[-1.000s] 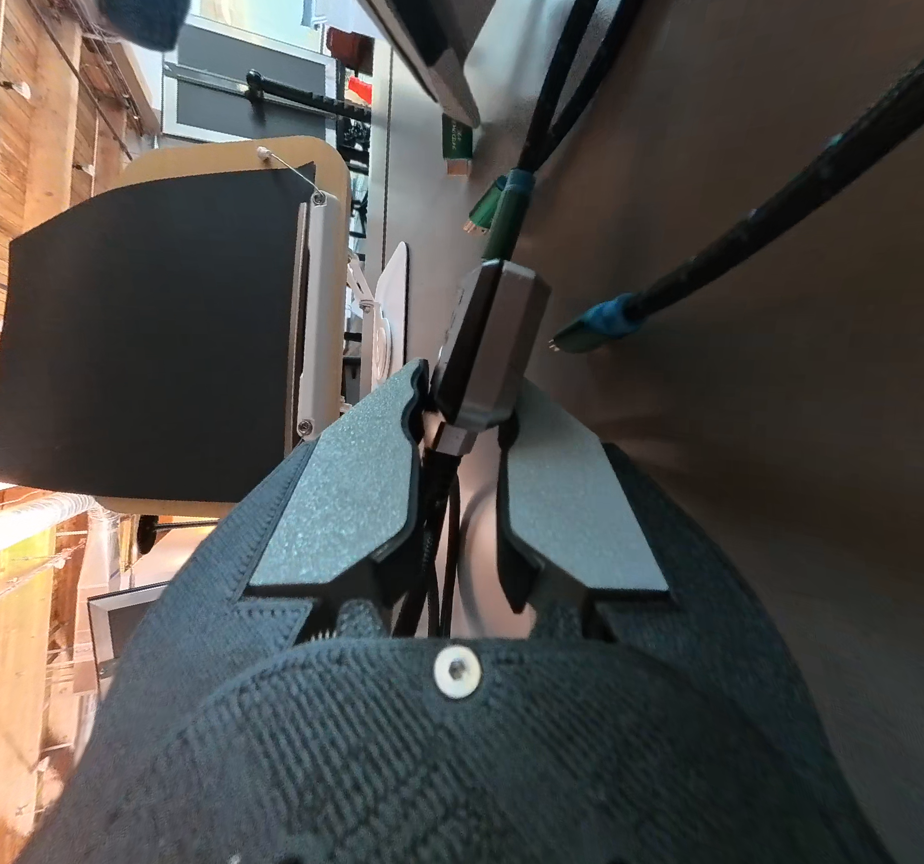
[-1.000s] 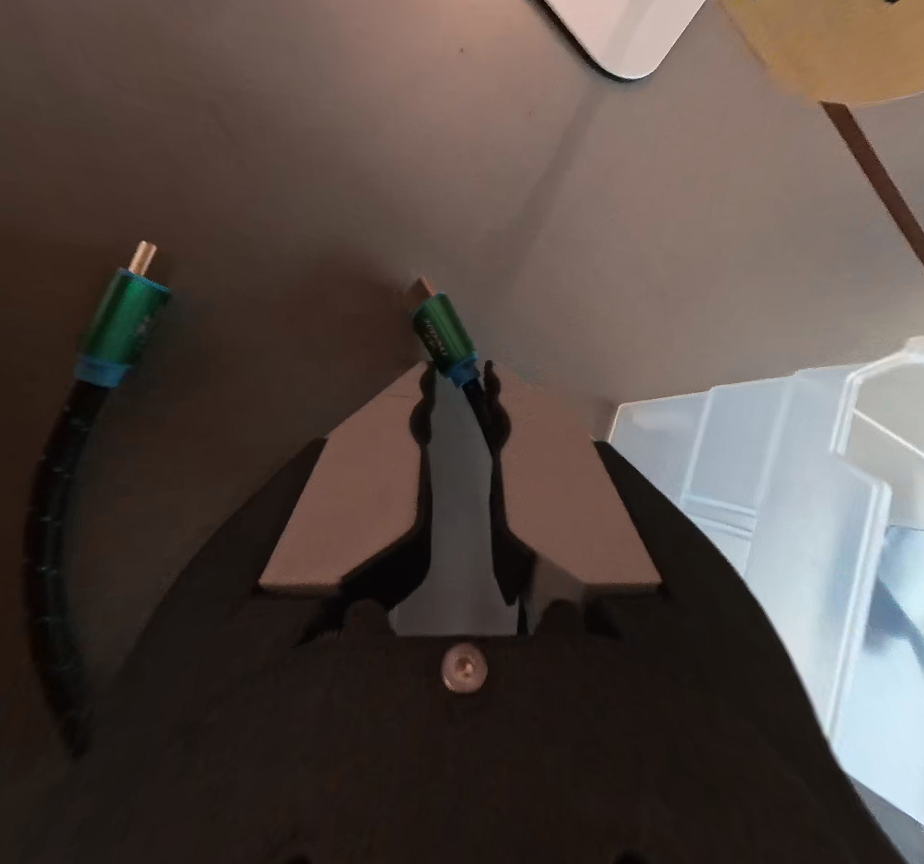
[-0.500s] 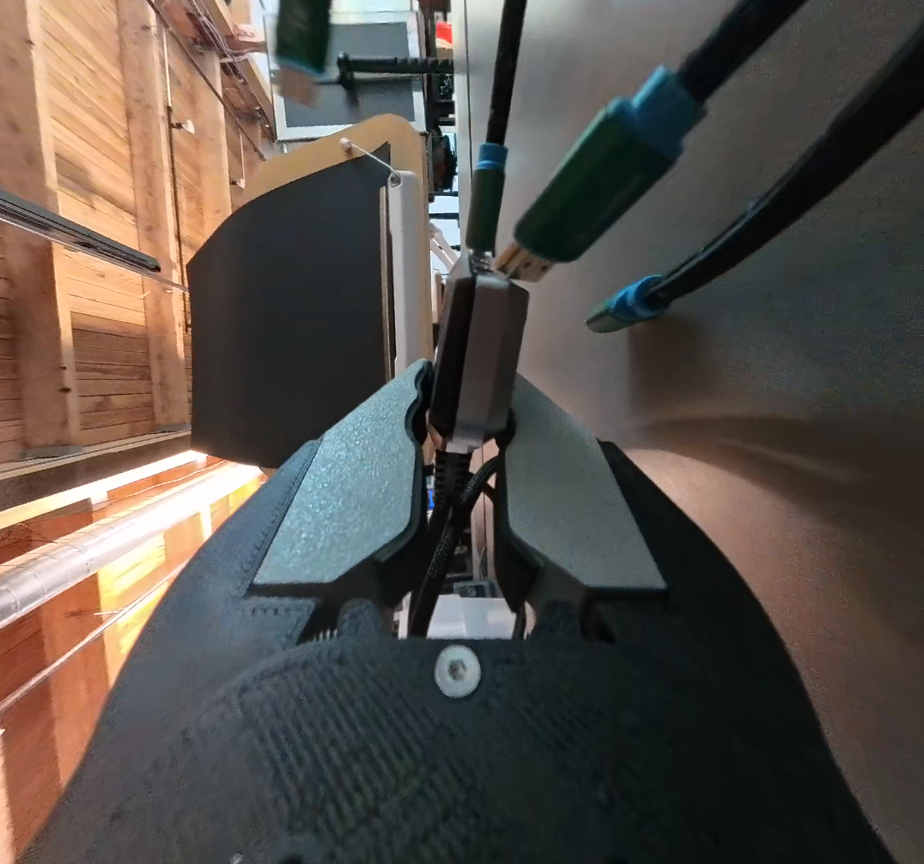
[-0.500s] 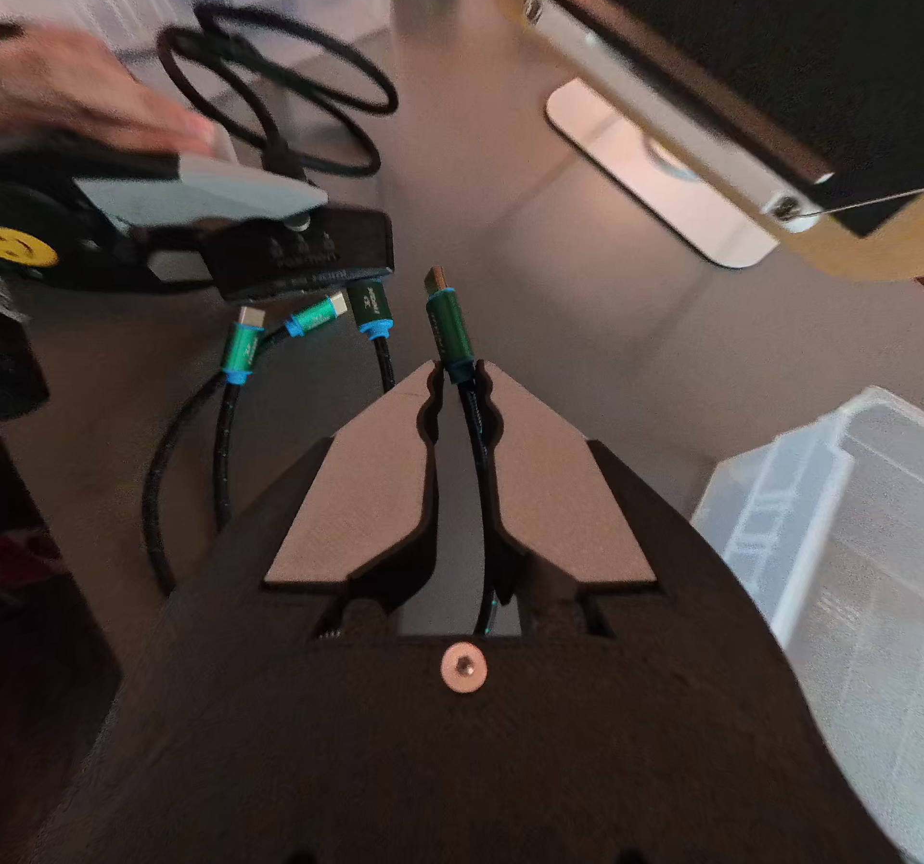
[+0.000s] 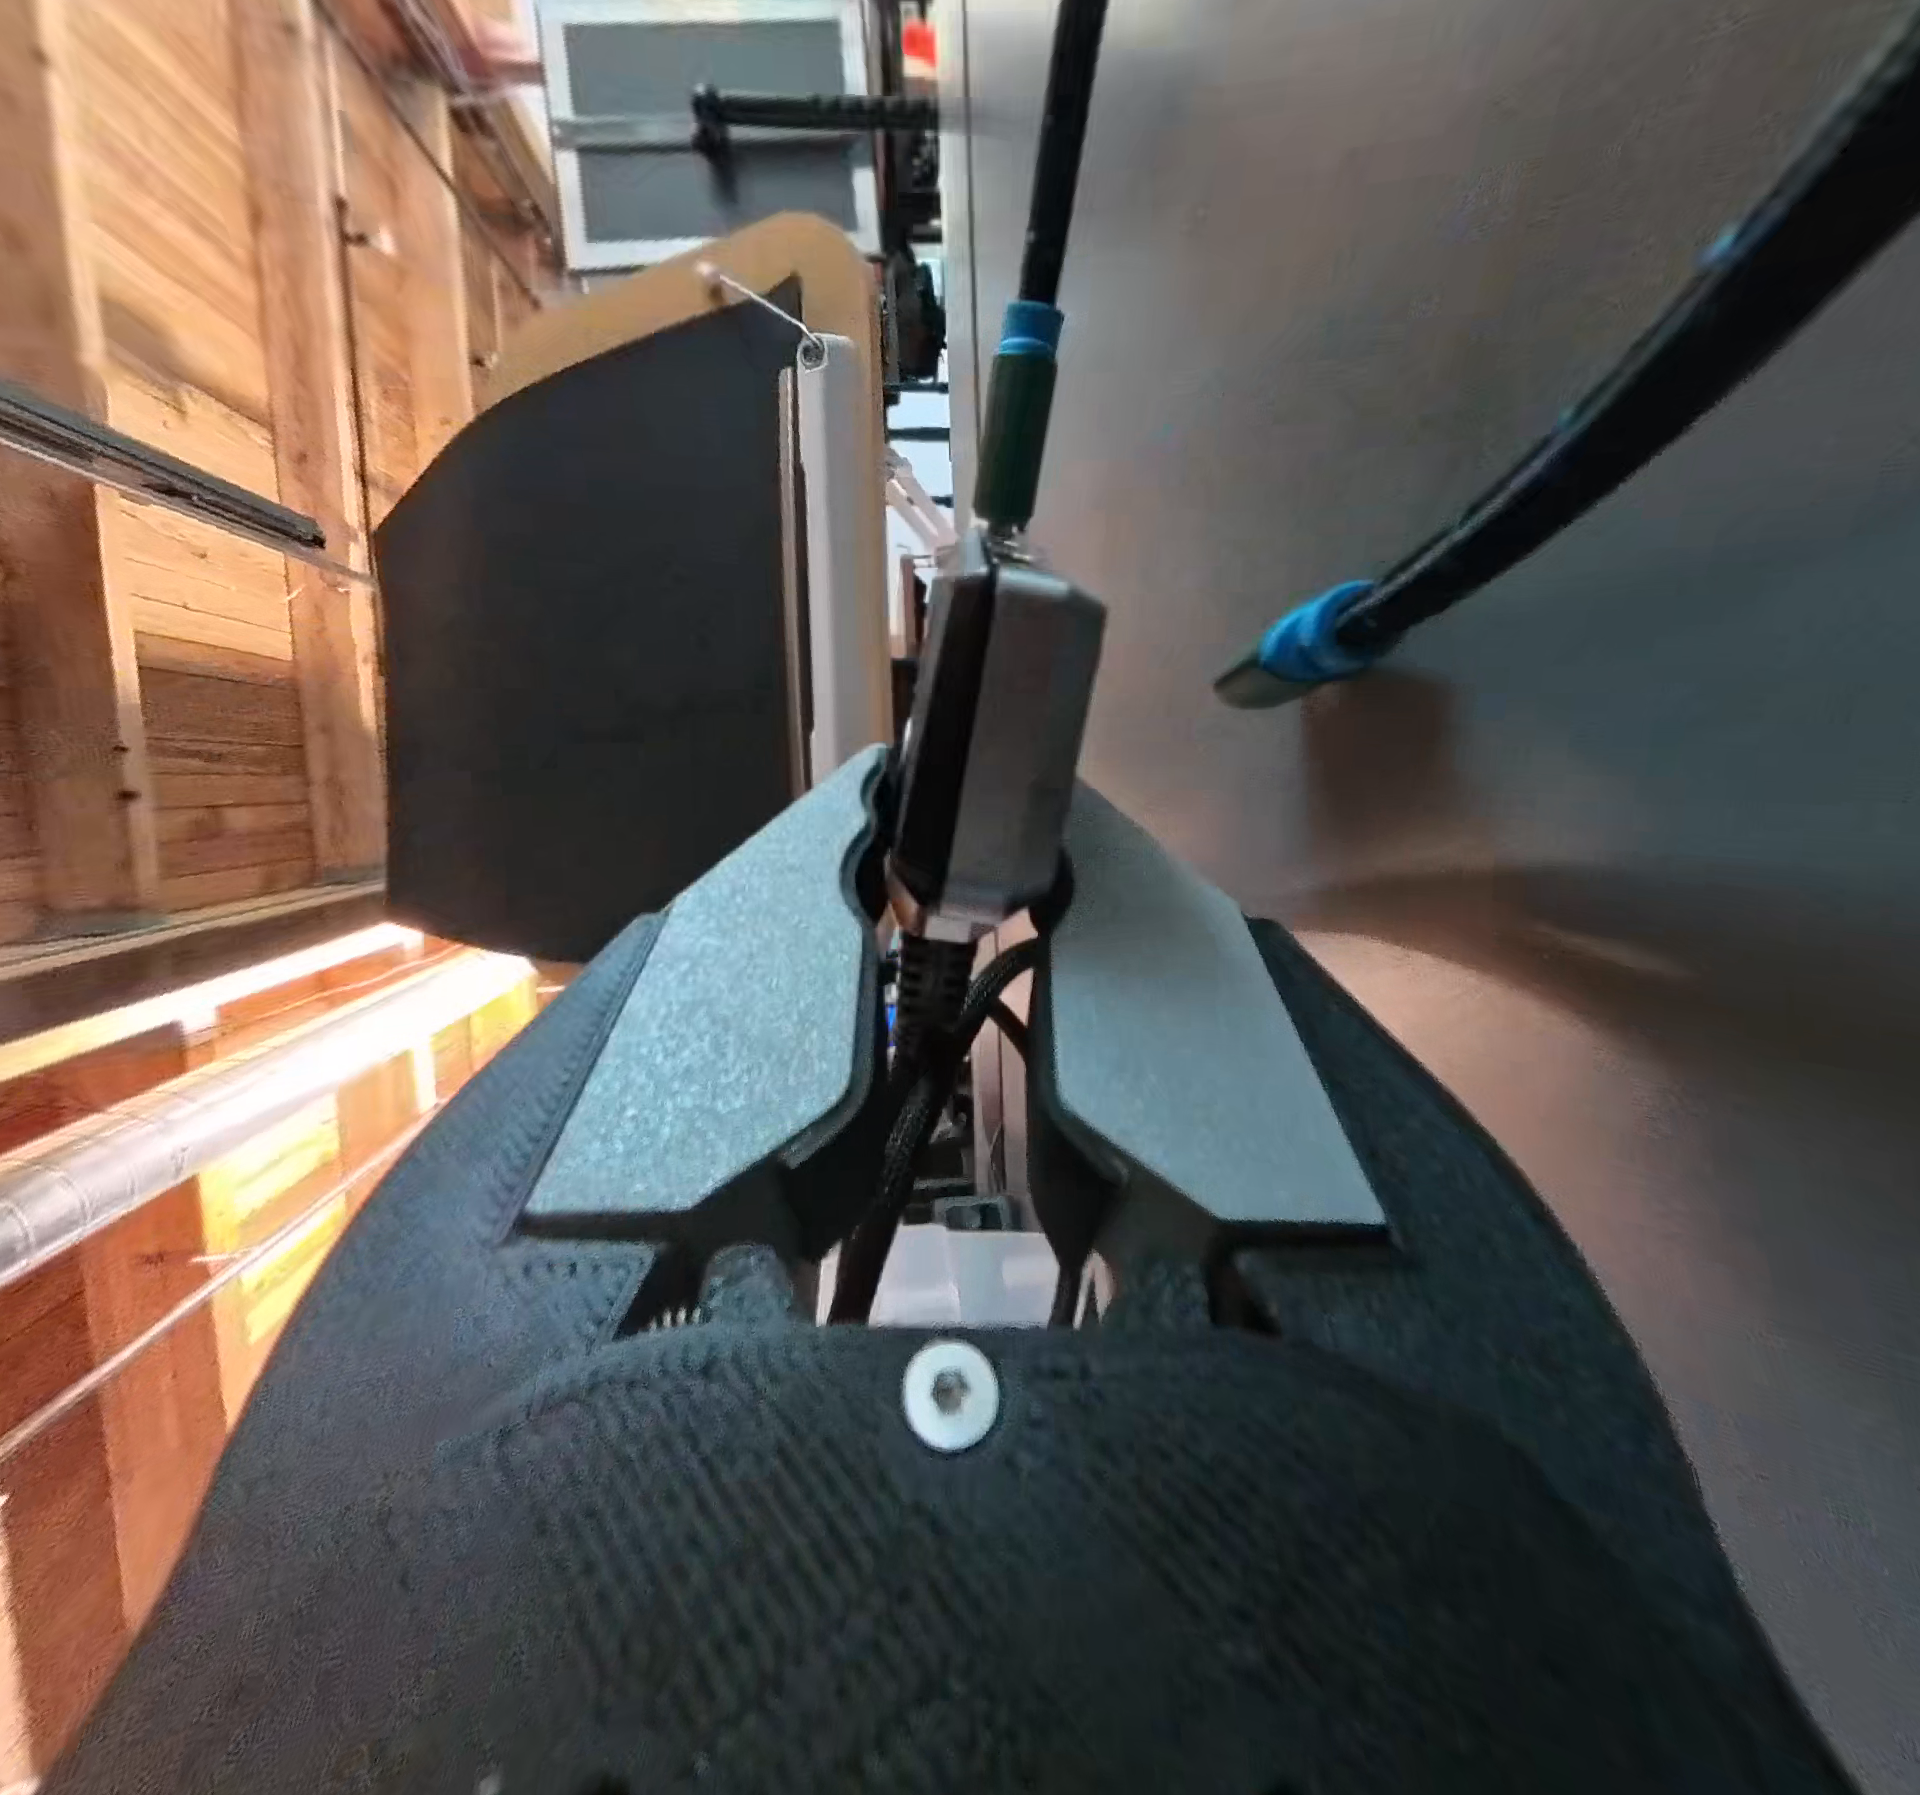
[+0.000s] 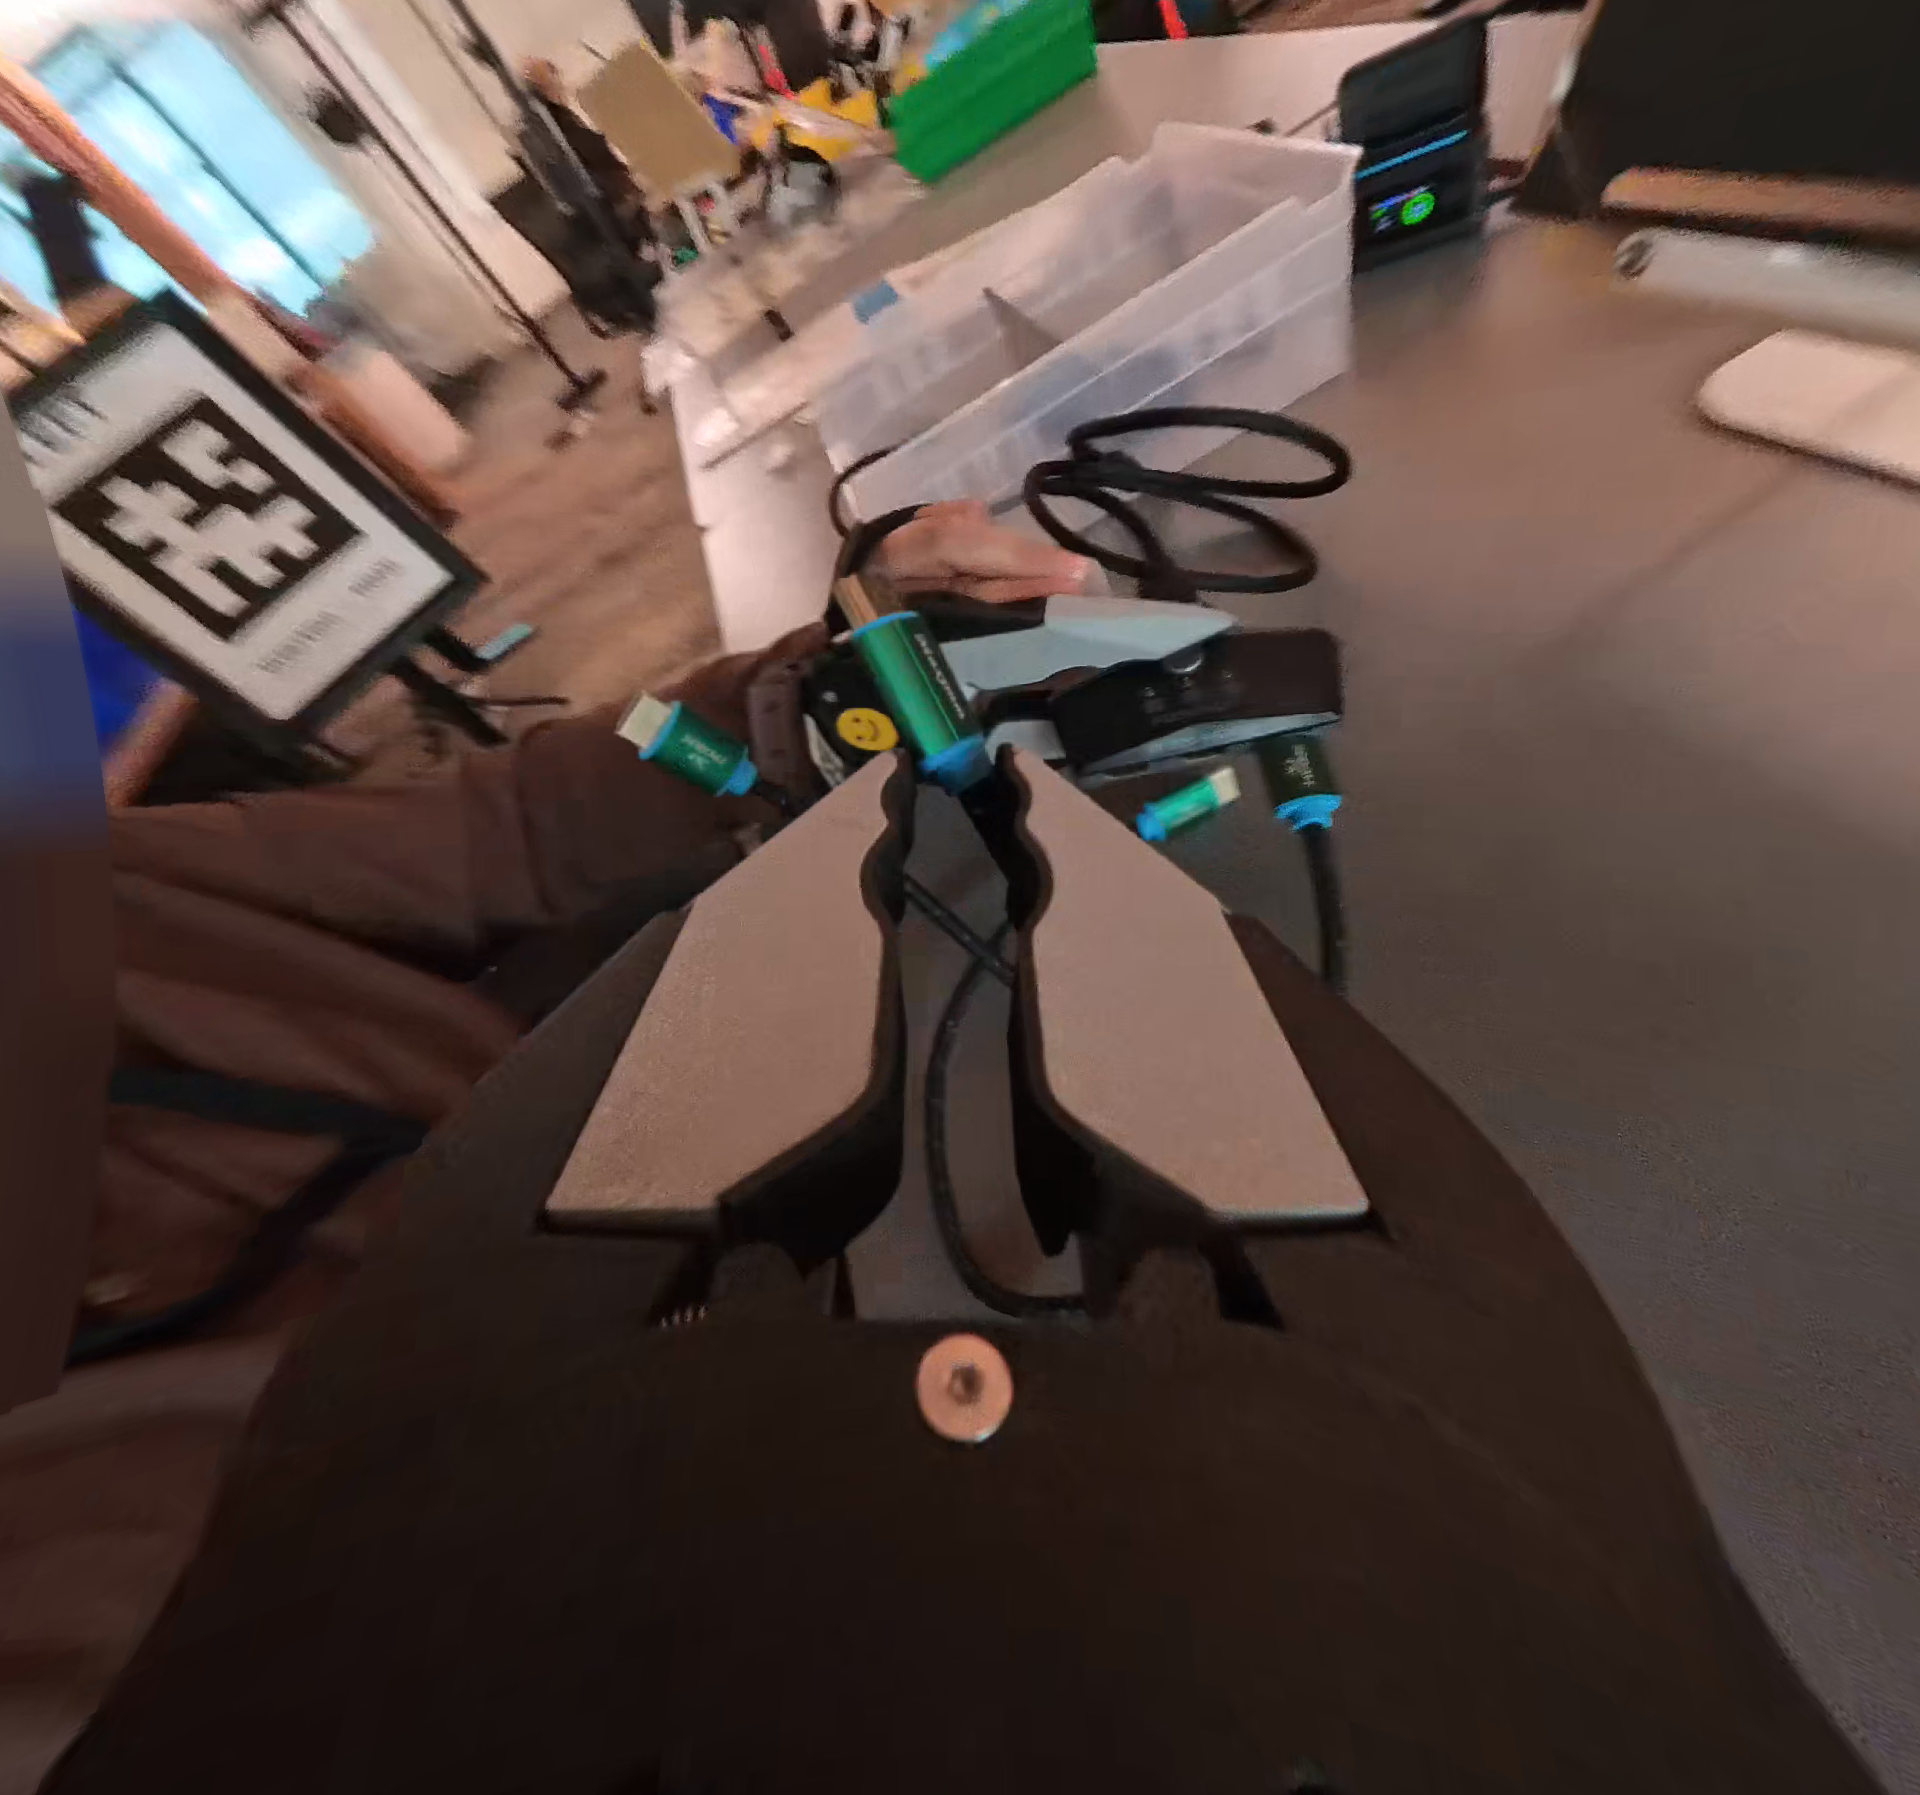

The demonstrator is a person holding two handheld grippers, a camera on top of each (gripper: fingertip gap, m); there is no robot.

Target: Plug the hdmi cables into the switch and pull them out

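Currently the left gripper (image 5: 971, 810) clamps the dark switch (image 5: 1003, 727), one green plug (image 5: 1013, 441) seated in its far end. The right gripper (image 6: 954, 774) pinches a green HDMI plug (image 6: 914, 691) by its blue collar, tip skewed away from the switch (image 6: 1195, 696). Judgement: square the plug to a free port before pushing. Only the right view shows two loose plugs (image 6: 691, 743) near the worktop's (image 6: 1558, 706) left edge.

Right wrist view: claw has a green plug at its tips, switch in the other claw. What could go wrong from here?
1. The held plug leans left, away from the switch, so it may jam at a port.
2. The right claw grips only the plug's blue collar, so it may pivot under push.
3. The loose cables cross between the fingers and could snag.
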